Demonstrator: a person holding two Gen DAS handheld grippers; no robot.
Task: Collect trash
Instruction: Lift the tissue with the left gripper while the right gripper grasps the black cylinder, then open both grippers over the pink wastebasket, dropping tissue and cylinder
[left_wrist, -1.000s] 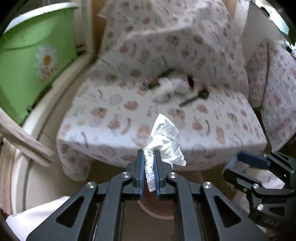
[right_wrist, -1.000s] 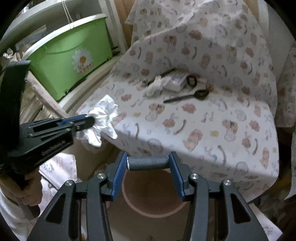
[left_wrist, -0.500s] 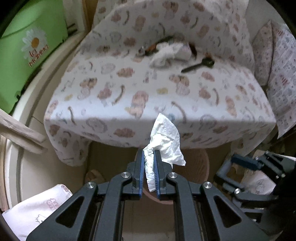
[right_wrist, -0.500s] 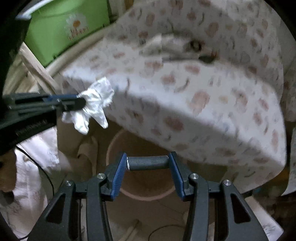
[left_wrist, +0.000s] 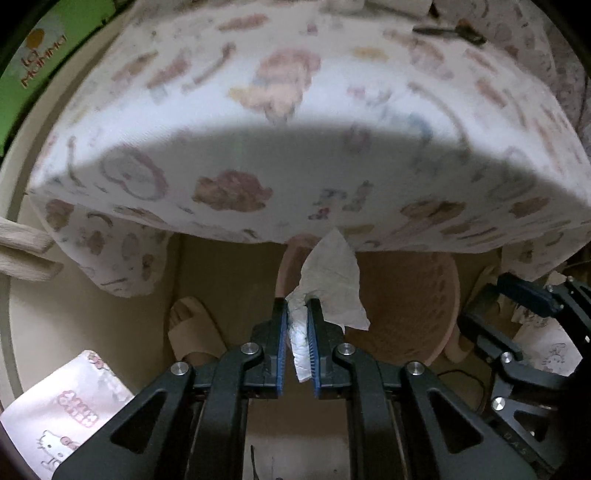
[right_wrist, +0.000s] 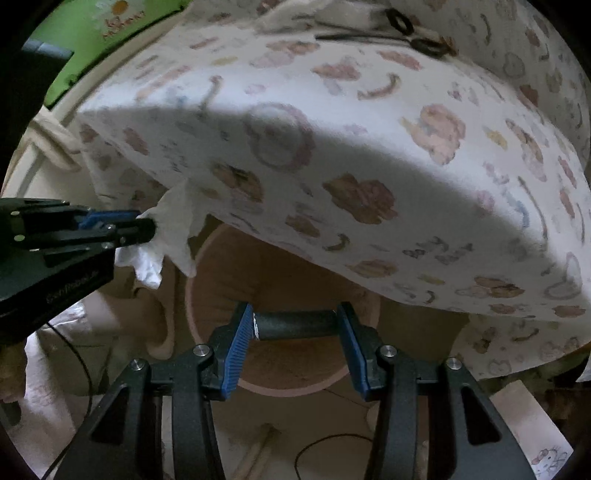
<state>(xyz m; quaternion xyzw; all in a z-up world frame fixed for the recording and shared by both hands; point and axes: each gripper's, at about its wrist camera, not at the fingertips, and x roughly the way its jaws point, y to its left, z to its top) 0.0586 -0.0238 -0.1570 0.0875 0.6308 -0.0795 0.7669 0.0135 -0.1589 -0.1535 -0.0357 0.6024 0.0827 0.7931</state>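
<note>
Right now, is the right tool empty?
No, the right tool is clamped on a dark cylinder held crosswise between its blue pads, above the pinkish bin.

Both fisheye views are dim and strongly curved at their dark rims. Light falls from above onto the top of the patterned sheet (left_wrist: 288, 74), while its front edge and everything below it lie in soft shadow. The sheet's print is smeared by blur; no glare shows.
</note>
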